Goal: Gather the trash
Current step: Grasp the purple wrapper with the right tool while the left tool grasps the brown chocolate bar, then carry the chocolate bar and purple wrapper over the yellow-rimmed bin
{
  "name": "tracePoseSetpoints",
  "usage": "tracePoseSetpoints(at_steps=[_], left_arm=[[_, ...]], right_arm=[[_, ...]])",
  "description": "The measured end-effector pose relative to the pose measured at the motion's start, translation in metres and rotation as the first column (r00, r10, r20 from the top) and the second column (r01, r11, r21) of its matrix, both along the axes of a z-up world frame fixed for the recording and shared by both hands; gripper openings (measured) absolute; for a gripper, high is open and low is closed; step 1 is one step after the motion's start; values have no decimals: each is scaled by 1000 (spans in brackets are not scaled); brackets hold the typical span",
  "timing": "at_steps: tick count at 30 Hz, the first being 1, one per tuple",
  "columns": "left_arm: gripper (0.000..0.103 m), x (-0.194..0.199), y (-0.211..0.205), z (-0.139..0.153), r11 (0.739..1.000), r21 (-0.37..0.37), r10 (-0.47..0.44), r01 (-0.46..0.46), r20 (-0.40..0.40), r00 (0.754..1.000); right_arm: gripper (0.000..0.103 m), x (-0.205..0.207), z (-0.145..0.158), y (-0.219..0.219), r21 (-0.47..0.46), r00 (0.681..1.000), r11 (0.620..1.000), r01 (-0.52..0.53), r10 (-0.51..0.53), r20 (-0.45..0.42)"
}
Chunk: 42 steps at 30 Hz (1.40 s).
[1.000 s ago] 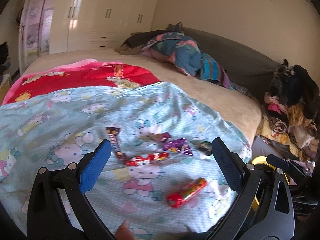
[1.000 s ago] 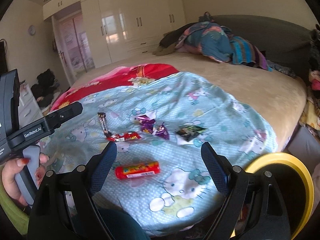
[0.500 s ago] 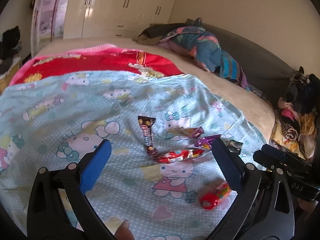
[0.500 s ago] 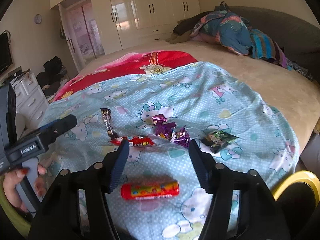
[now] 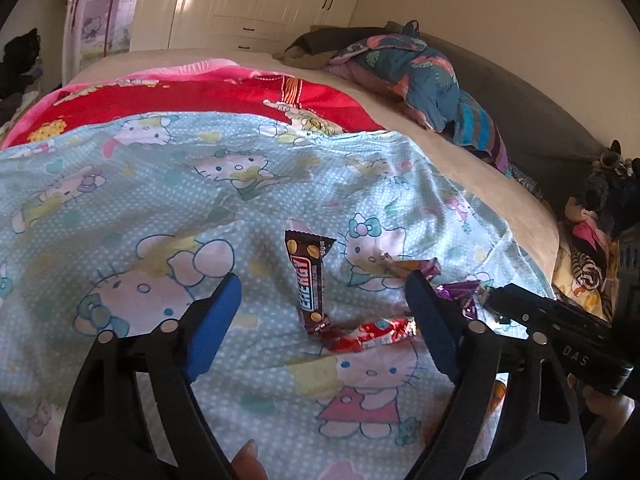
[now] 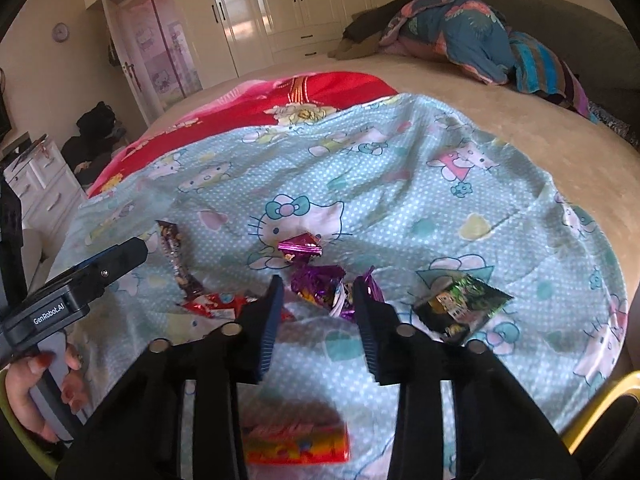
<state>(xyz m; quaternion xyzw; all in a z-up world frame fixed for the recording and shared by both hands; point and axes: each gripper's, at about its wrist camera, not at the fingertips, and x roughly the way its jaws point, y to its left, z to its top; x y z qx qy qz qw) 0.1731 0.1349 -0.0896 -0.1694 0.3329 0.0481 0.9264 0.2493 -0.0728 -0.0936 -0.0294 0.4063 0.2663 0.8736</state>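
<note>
The right gripper [image 6: 318, 294] is being closed around the purple wrappers [image 6: 320, 282], not yet pinched. The left gripper [image 5: 322, 304] is being narrowed, wide, over the brown bar [image 5: 308, 276] and red wrapper [image 5: 376, 334]. Open quilt [image 5: 160, 200] is being left beyond; both grippers are being held lower than before.

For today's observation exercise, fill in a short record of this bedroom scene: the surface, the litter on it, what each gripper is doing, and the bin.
surface: light blue cartoon-cat blanket spread on a bed
litter: brown energy-bar wrapper; red wrapper; purple foil wrappers; dark green packet; red tube
left gripper: jaws closing, brown and red wrappers between its fingers, nothing gripped
right gripper: jaws closing around the purple foil wrappers, no contact visible yet
bin: only a yellow rim shows, beside the bed
</note>
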Motion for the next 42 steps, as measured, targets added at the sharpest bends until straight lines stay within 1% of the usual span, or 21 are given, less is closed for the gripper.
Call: tracePoseSetpoints(at_steps=[1,2,4,11,12,14,16,17,19,21,22,25,30,33,42], left_arm=[[71,3,1,-2,1000,-3,-2,1,-3,1000],[69,6,1,-4,1000,-6,-3,3,-10,1000],[63,12,3,-9,1000,-8,1,-1,-27,1000],[60,28,7,-23,999,-32,0,-1,-61,998],[59,30,8,-25,999,-37,2,-4,-67,998],[54,33,11,-29,999,-53,4,-8,-76,997],[43,34,11,-32,998,-61,6,-11,-82,997],[40,35,12,-33,998,-63,6,-11,-86,996],[23,36,12,-34,998,-68,0,-6,-89,996],[16,35,11,-34,998,-68,-3,-3,-92,996],[15,33,11,-33,998,-70,-9,3,-84,996],[12,24,7,-26,998,-53,-21,19,-53,998],[12,6,5,-13,999,-31,-18,18,-18,1000],[12,-4,7,-5,999,-41,-18,18,-1,1000],[12,-23,-4,21,999,-22,-44,45,41,998]], right_arm=[[27,3,-2,1,-6,1000,1000,-1,1,-4],[27,6,-4,2,-14,1000,1000,0,0,-5],[27,12,-8,3,-21,1000,1000,6,-6,-11],[27,27,-21,3,-15,999,1000,11,-12,-51],[27,29,-22,3,-9,998,1000,8,-9,-58],[12,29,-23,4,2,998,1000,-7,7,-66],[10,26,-22,7,5,998,1000,-29,30,-53],[9,22,-22,8,11,998,999,-45,46,-45],[9,16,-21,10,12,998,998,-56,57,-34],[8,10,-21,10,13,998,999,-53,53,-31],[8,7,-20,9,18,998,999,-49,50,-30],[8,-2,-18,0,52,999,998,-20,22,-32],[8,-16,-9,-17,99,999,995,30,-28,-27],[8,-25,-2,-24,111,999,993,40,-37,-23],[8,-53,14,-40,144,998,988,59,-58,-12]])
